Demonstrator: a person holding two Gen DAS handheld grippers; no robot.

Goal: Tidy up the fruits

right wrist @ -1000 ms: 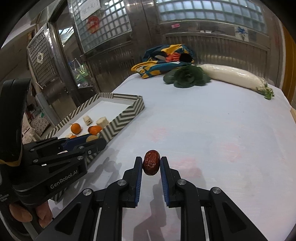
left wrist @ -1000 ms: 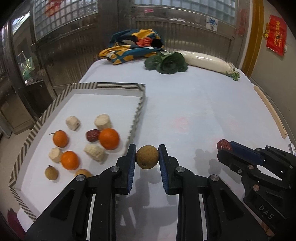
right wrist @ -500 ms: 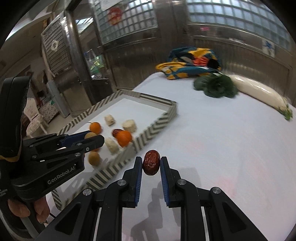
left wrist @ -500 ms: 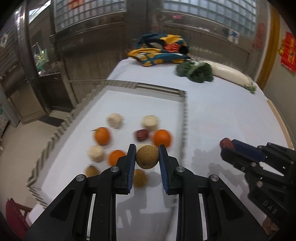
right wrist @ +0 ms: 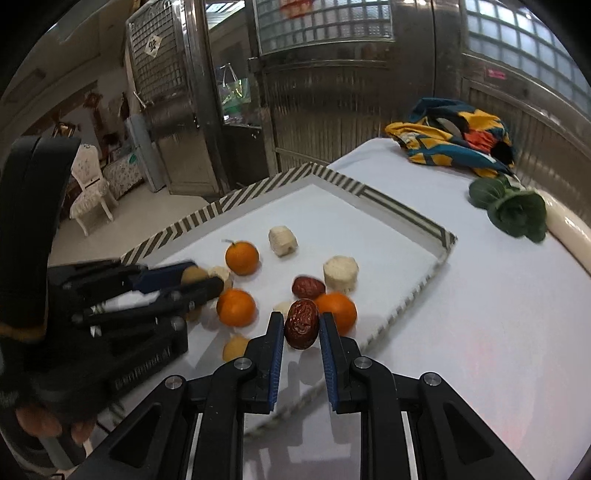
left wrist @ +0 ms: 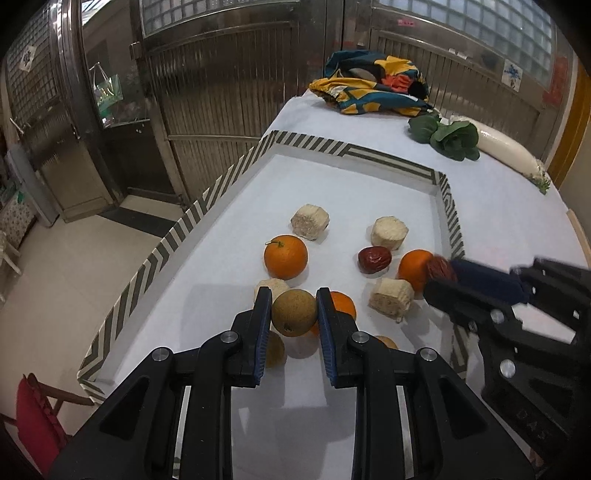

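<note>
Ribbed metal doors (left wrist: 236,88) under glass-block windows (right wrist: 325,22), pale tiled floor (left wrist: 55,280), white chair (right wrist: 90,188).

The left tool (left wrist: 294,314), angled downward, has its jaws clamped on a round tan fruit (left wrist: 294,312), while at its 3 o'clock the right tool (right wrist: 302,328), likewise tilted down, pinches a wrinkled red date (right wrist: 301,323) between its blue pads (right wrist: 276,354).

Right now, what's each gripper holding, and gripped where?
Left gripper: round tan-brown fruit, pinched across its sides. Right gripper: wrinkled dark-red date, pinched across its sides.
</note>
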